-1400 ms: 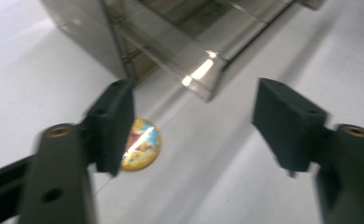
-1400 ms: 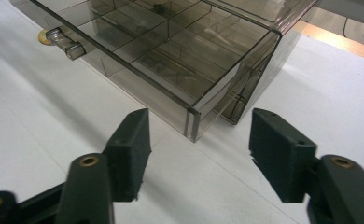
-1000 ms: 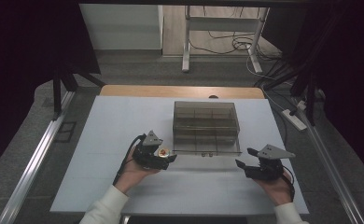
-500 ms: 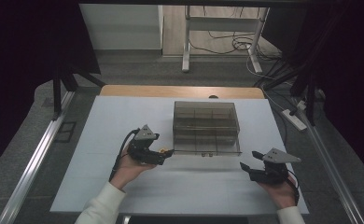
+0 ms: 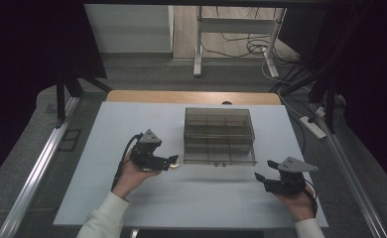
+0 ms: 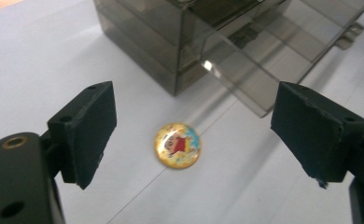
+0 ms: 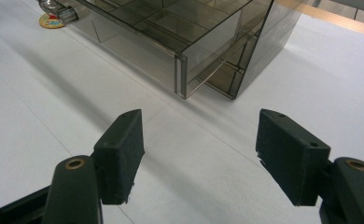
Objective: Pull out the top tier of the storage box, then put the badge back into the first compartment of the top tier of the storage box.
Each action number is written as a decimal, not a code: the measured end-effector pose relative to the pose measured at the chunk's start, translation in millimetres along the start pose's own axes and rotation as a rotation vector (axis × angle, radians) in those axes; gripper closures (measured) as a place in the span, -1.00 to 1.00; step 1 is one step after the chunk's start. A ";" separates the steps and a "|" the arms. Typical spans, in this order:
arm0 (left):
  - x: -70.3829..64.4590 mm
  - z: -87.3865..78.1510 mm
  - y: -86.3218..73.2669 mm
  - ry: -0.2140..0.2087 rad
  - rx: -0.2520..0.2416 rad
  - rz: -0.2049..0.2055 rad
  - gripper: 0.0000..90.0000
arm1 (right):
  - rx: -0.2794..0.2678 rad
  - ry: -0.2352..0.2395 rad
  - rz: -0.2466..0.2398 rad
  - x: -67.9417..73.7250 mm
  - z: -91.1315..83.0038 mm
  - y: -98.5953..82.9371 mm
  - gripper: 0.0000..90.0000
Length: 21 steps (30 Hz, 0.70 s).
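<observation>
The small round yellow cartoon badge (image 6: 178, 145) lies flat on the white counter (image 5: 132, 124), just beside the smoked clear plastic drawer box (image 5: 219, 135), directly between the left claw's (image 6: 194, 135) released jaws, while the right claw (image 7: 201, 156) hangs released farther off.

I see smoked transparent plastic drawer box (image 5: 219, 135) at centre of white table (image 5: 107, 124), toward far edge. Small round cartoon badge (image 6: 177, 144) on table just off box's near left corner, between my left gripper (image 5: 172, 161) jaws. My right gripper (image 5: 259, 177) near box's near right corner, well apart from badge.
</observation>
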<state>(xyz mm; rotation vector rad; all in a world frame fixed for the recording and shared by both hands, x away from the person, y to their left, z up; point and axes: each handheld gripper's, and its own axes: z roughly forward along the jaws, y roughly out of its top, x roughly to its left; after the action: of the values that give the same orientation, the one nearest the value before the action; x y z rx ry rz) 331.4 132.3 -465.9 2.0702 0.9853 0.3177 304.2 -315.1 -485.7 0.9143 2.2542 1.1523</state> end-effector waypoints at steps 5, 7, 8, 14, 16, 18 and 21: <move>6.8 2.5 -1.7 0.014 0.027 -0.018 -0.66 | 0.011 0.007 -0.007 0.4 2.5 0.0 -0.30; 8.7 3.8 -2.0 0.021 0.037 -0.020 -0.66 | 0.015 0.011 -0.008 0.6 3.3 0.0 -0.30; 9.3 4.3 -1.9 0.027 0.041 -0.021 -0.66 | 0.017 0.012 -0.009 0.7 3.6 -0.1 -0.29; 10.3 7.3 -1.5 0.044 0.063 -0.017 -0.65 | 0.022 0.015 -0.012 1.5 3.4 1.4 -0.29; 10.8 9.2 -1.4 0.044 0.075 -0.014 -0.65 | 0.021 0.017 -0.010 1.7 4.1 1.3 -0.29; 11.6 10.8 -1.0 0.042 0.085 -0.016 -0.65 | 0.021 0.022 -0.012 2.4 4.6 1.4 -0.29; 12.4 12.6 1.1 0.046 0.098 -0.005 -0.65 | 0.015 0.032 -0.016 3.4 4.9 1.5 -0.30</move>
<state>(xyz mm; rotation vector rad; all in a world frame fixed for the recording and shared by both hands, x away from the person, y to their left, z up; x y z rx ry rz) 346.8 134.0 -474.6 2.1571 1.0526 0.3208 305.6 -309.3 -487.5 0.8881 2.2945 1.1522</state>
